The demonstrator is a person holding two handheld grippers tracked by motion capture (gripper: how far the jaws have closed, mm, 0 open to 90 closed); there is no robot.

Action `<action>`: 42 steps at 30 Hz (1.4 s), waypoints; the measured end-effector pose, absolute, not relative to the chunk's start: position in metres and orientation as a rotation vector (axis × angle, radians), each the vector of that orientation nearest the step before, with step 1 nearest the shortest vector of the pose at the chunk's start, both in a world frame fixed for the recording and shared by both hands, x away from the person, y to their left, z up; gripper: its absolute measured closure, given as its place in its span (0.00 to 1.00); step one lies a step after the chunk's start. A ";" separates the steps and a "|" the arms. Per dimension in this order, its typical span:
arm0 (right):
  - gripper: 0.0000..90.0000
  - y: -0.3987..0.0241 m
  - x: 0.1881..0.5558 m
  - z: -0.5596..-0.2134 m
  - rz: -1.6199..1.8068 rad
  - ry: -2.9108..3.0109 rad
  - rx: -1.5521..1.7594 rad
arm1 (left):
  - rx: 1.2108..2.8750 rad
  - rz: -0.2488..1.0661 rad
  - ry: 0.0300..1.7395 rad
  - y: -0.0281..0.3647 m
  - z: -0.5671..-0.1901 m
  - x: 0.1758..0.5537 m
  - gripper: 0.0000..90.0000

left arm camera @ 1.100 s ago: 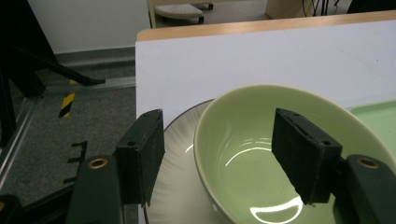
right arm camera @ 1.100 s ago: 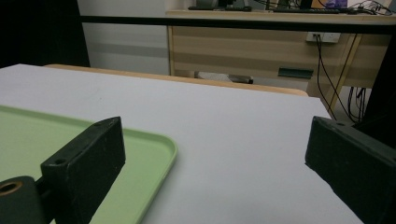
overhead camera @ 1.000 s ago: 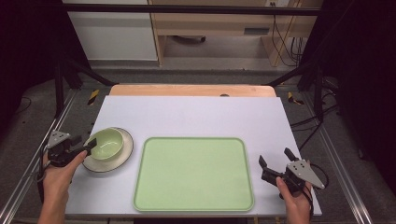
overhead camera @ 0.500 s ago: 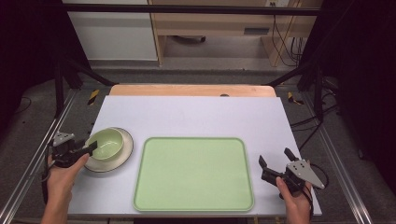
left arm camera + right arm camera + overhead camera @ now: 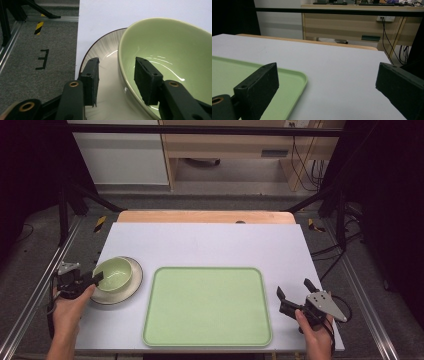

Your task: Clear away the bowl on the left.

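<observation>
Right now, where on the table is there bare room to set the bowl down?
The green tray is bare across its whole inside. The white table is free beyond the tray to the far wooden edge, and right of the tray up to the right gripper. It is crowded near left, where the left gripper straddles the bowl rim on its plate.

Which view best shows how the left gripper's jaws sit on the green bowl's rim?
The left gripper view: the green bowl has its rim between the closing jaws, one inside, one outside. The high view shows the left gripper at the bowl's edge.
</observation>
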State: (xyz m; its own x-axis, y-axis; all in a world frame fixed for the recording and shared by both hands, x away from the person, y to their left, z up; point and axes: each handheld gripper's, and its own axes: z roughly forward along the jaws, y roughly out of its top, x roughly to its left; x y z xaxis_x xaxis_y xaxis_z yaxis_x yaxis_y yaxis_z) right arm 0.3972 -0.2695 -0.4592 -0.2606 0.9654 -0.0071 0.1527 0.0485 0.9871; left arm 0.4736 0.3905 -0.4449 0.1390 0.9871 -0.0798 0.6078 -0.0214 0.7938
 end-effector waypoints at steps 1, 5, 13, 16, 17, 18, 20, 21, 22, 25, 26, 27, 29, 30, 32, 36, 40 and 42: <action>0.05 -0.269 0.397 -0.459 1.300 1.539 1.169 | 1.708 0.675 1.554 0.391 -0.445 0.474 0.62; 0.05 -0.269 0.397 -0.459 1.300 1.540 1.166 | 1.691 0.664 1.556 0.391 -0.445 0.477 0.64; 0.05 -0.269 0.397 -0.459 1.299 1.539 1.168 | 1.691 0.652 1.567 0.389 -0.446 0.480 0.69; 0.05 -0.269 0.398 -0.459 1.299 1.540 1.166 | 1.682 0.648 1.573 0.390 -0.447 0.481 0.70; 0.05 -0.269 0.398 -0.460 1.298 1.540 1.163 | 1.676 0.648 1.575 0.390 -0.447 0.481 0.71; 0.05 -0.269 0.398 -0.460 1.297 1.541 1.160 | 1.674 0.648 1.574 0.390 -0.448 0.481 0.72; 0.05 -0.269 0.398 -0.460 1.300 1.539 1.166 | 1.674 0.640 1.574 0.390 -0.448 0.482 0.73; 0.05 -0.269 0.398 -0.459 1.300 1.541 1.165 | 1.675 0.638 1.573 0.390 -0.448 0.482 0.74; 0.05 -0.269 0.398 -0.459 1.301 1.541 1.165 | 1.676 0.637 1.573 0.390 -0.448 0.482 0.74; 0.05 -0.269 0.398 -0.460 1.300 1.540 1.169 | 1.671 0.630 1.574 0.389 -0.449 0.483 0.75; 0.05 -0.269 0.398 -0.460 1.302 1.539 1.171 | 1.673 0.629 1.573 0.389 -0.449 0.483 0.76; 0.05 -0.269 0.398 -0.460 1.303 1.539 1.170 | 1.674 0.628 1.572 0.388 -0.449 0.483 0.77; 0.05 -0.269 0.398 -0.460 1.302 1.540 1.172 | 1.677 0.628 1.571 0.388 -0.449 0.483 0.78; 0.05 -0.269 0.398 -0.460 1.302 1.540 1.171 | 1.676 0.630 1.571 0.388 -0.449 0.483 0.78; 0.05 -0.269 0.398 -0.460 1.302 1.539 1.171 | 1.680 0.635 1.567 0.387 -0.449 0.483 0.79; 0.05 -0.269 0.398 -0.460 1.300 1.540 1.171 | 1.688 0.632 1.568 0.386 -0.450 0.484 0.80; 0.05 -0.268 0.398 -0.460 1.302 1.541 1.170 | 1.694 0.628 1.561 0.384 -0.451 0.485 0.82; 0.05 -0.269 0.398 -0.460 1.302 1.541 1.172 | 1.695 0.632 1.559 0.384 -0.451 0.485 0.83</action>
State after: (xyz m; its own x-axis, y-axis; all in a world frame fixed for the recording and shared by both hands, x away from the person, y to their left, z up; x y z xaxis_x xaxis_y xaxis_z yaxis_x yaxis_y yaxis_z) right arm 0.3976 -0.2687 -0.4598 -0.2641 0.9645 -0.0037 0.1569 0.0468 0.9865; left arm 0.4849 0.3841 -0.4512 0.1414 0.9824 -0.1218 0.6201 0.0080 0.7845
